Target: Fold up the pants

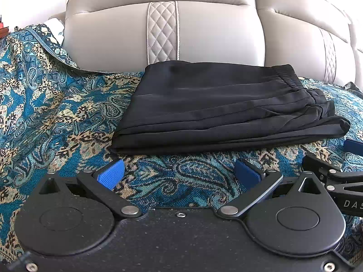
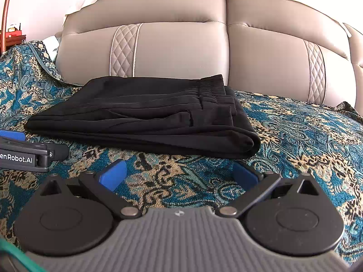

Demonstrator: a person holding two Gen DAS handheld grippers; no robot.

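Pants (image 1: 217, 106) folded on throw (image 1: 56, 113), just ahead of both grippers, long axis L–R; L gripper (image 1: 179, 173) and R gripper (image 2: 179, 174) spread, empty (near-equal reach).

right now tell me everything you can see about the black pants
The black pants lie folded into a flat, layered stack of smooth, thin-looking dark fabric. The gathered elastic waistband sits at the far right end; a rounded fold faces the cameras. They rest on the teal paisley throw, near the grey sofa backrest. Neither gripper touches them.
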